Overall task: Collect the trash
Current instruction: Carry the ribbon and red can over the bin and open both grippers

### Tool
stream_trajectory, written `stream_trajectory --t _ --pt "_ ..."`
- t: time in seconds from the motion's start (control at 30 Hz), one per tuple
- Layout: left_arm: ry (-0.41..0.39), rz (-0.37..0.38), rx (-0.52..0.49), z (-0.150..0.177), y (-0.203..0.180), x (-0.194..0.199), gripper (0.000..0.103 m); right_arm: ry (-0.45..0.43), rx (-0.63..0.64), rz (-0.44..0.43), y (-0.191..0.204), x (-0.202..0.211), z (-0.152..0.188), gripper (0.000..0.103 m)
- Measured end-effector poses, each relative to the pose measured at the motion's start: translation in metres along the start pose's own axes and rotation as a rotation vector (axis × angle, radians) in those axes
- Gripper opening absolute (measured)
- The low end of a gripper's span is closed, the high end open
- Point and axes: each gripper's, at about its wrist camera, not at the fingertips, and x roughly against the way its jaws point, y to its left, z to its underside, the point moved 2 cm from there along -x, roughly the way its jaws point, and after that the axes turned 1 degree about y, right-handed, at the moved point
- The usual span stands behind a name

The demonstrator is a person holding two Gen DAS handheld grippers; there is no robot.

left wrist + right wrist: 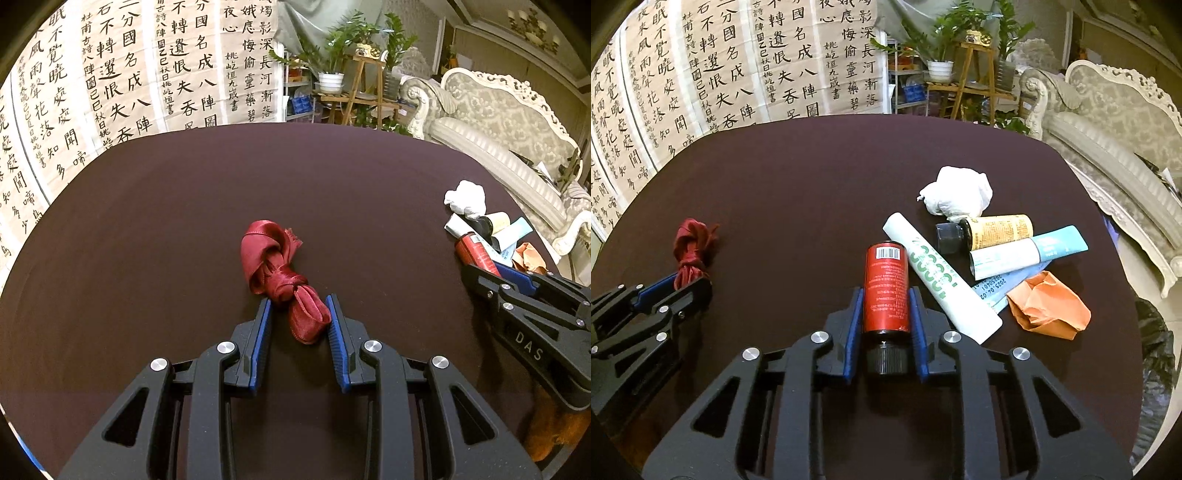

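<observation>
The left gripper (299, 306) stands open around the near end of the red ribbon (275, 258), whose long axis runs away from it. The right gripper (885, 295) clamps the red bottle (886, 284), lying lengthwise between its pads, left of the trash pile (990, 254).

A knotted red satin ribbon (282, 275) lies on a dark maroon tabletop (166, 229), its near end between the parted blue-padded fingers of the left gripper (299, 314). At right, the right gripper (495, 275) meets a red bottle (476, 253) beside crumpled white tissue (466, 197).
</observation>
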Motion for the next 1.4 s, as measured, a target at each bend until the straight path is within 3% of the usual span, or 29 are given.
stream_trajectory --t 0.27,0.57,1.03,1.4 --pt "-0.033 0.027 -0.004 -0.001 -0.001 0.007 0.029 -0.059 -0.023 0.0 -0.002 0.024 0.012 0.023" --pt "-0.076 0.095 -0.043 0.004 -0.03 0.024 0.029 -0.126 -0.099 0.06 -0.035 0.064 0.03 0.023" --pt "-0.143 0.269 -0.208 0.01 -0.144 0.053 0.029 -0.198 -0.283 0.28 -0.144 0.118 0.071 0.023" --pt "-0.146 0.386 -0.351 0.019 -0.239 0.055 0.029 -0.21 -0.397 0.419 -0.221 0.131 0.1 0.023"
